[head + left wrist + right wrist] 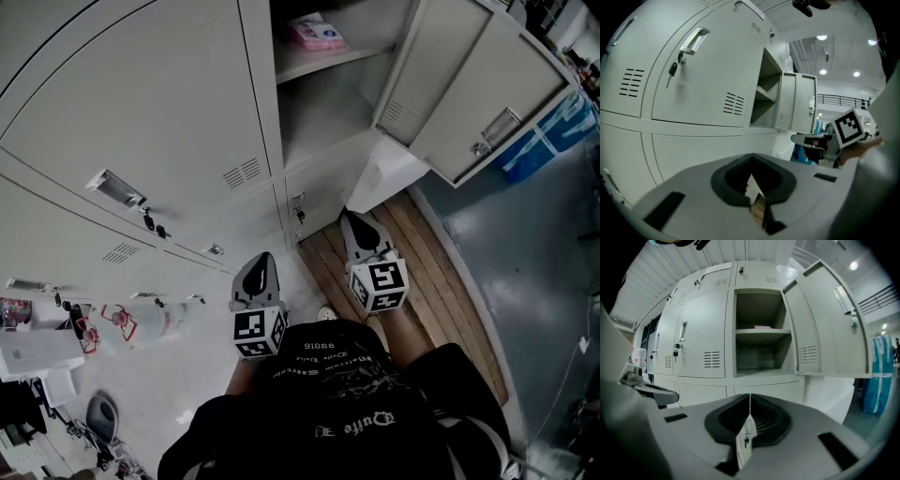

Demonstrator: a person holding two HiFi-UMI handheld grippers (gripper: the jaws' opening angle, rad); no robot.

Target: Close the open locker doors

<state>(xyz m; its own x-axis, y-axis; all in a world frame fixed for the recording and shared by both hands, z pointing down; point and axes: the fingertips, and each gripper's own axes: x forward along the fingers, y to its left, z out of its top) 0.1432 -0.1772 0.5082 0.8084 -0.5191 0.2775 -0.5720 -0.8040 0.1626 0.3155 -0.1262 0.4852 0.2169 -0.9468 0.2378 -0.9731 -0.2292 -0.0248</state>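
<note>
open locker door (825, 329) swung out at right, locker bay (759, 355) apparently unobstructed

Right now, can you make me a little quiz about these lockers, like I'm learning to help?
1. True or false: the open locker has its door swung out to the right.
2. What lies on its shelf? A: a pink pack. B: a shoe. C: a ball.
3. Do the jaws of the right gripper stand apart or together?
Key: 1 true; 2 A; 3 together, with nothing between them.
</note>
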